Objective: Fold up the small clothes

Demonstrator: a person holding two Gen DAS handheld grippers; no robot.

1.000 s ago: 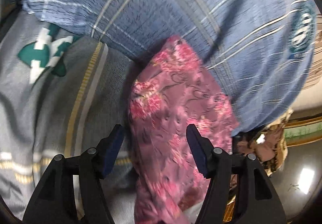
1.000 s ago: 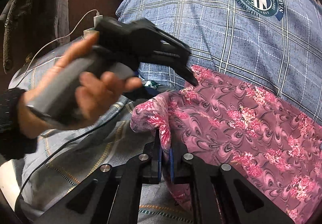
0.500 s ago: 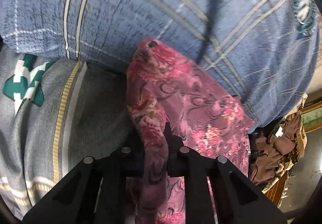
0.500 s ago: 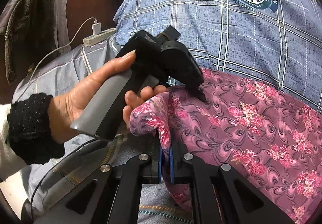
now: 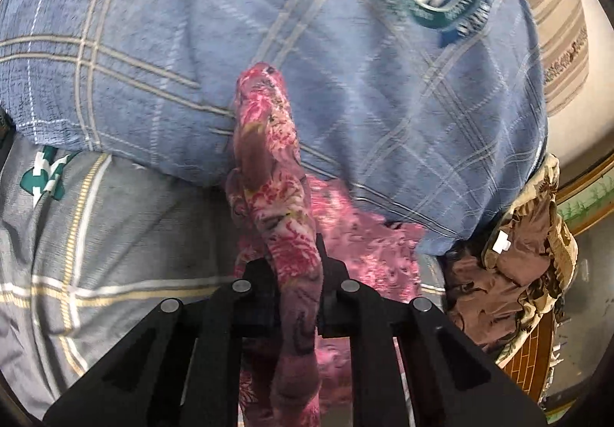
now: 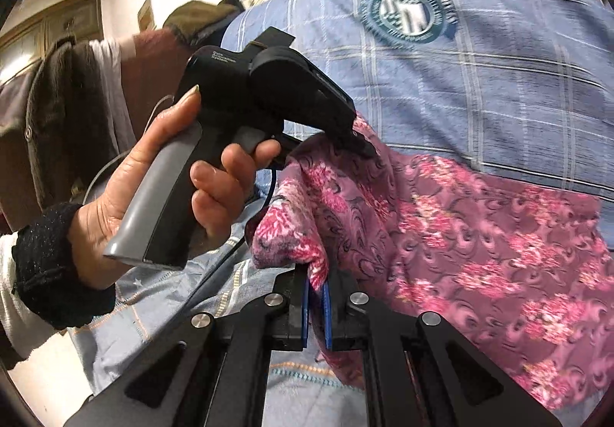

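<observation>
1. Bed scene here: grey plaid sheet (image 5: 115,235) underneath, with a big blue plaid pillow (image 5: 345,89) lying past both sets of fingers; it has a round green badge (image 6: 406,12) printed on it.
2. Pink floral cloth (image 6: 479,235) is the thing being folded. It's draped against the lower edge of the pillow and bunched up between the two grippers.
3. Left gripper (image 5: 297,266) has just clamped down on a fold of the cloth; the fabric sticks straight up out of the pinch and its fingers are nearly together around it.
4. Right gripper (image 6: 316,296) is pinched tight on another edge of the same cloth, blue pads pressing the hem from both sides.
5. From the right camera you can see the left hand (image 6: 165,189), black cuff at the wrist, wrapped around the grey handle, just left of and above the right fingers.
6. Brown patterned clothes (image 5: 510,266) sit in a heap off to the right of the left fingers, at the bed's edge.
7. Dark clothes (image 6: 69,112) hang at the far left of the right view.
</observation>
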